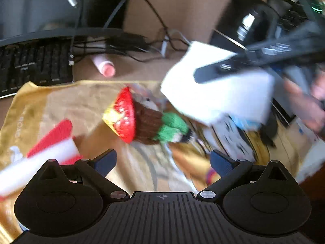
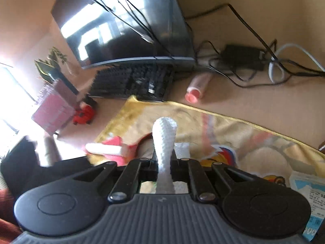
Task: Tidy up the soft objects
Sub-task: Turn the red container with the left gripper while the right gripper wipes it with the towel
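Note:
A knitted toy (image 1: 142,120) in red, yellow, brown and green lies on a yellow printed cloth (image 1: 61,105), just ahead of my left gripper (image 1: 163,160). That gripper is open, its blue pads wide apart with nothing between them. A red and white knitted piece (image 1: 50,142) lies to its left and also shows in the right wrist view as the same knitted piece (image 2: 113,148). My right gripper (image 2: 164,160) is shut on a white embossed tissue sheet (image 2: 164,138). The left wrist view shows that sheet (image 1: 219,97) hanging over the cloth, pinched by the right gripper (image 1: 203,75).
A black keyboard (image 2: 134,81) and a monitor (image 2: 126,24) stand behind the cloth (image 2: 223,126). A pink tube (image 2: 196,88) lies near tangled cables (image 2: 254,67). A blue tissue pack (image 2: 304,185) sits at the right. A red notebook (image 2: 52,109) is at the left.

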`<state>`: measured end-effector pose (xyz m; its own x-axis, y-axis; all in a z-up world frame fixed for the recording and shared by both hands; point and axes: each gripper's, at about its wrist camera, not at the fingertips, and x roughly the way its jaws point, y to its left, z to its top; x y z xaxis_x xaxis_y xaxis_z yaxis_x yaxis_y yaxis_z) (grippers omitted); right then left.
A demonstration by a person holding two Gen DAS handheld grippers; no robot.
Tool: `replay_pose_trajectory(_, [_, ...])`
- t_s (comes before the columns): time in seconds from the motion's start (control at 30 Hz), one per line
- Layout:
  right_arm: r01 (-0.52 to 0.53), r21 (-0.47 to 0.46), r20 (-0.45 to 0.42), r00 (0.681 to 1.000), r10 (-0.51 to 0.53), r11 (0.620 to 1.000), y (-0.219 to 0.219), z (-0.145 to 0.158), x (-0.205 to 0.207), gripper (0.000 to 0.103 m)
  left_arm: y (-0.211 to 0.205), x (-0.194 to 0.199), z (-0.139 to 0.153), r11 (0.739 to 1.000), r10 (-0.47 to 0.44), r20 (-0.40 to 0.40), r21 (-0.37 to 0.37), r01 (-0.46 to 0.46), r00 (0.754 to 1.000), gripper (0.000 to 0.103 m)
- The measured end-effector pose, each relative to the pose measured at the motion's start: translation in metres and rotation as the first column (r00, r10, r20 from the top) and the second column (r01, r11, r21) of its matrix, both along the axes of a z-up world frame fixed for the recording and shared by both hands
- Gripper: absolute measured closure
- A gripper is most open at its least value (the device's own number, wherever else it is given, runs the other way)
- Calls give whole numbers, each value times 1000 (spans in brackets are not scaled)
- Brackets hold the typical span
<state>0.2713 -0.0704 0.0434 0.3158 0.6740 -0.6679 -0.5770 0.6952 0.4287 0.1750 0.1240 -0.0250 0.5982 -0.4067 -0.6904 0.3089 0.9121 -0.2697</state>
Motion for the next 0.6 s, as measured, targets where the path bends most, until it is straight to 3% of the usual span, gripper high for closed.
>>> replay_pose_trajectory(0.13, [8,155,-64,998,2,988,15,4,8,90,-12,13,-4,994,-26,-5,110,27,1000,2])
replay_pose_trajectory(0.2, [22,167,-99,995,-5,986,25,-10,20,90,-21,17,-5,985,-62,-11,159,63,998,2])
replay_pose_trajectory(0.3, [81,37,-123,990,-76,996,31,-35,27,91,-29,17,-5,962,-106,-7,250,105,994,2])
replay_pose_trajectory(0.47, [80,-111,-97,991,-91,991,13,-55,16,92,-34,17,0,918,-185,1,358,173,983,2])
replay_pose_trajectory(0.6, [78,-159,-84,992,-92,984,-4,-63,4,94,-42,22,1,838,-289,-18,478,262,957,2])
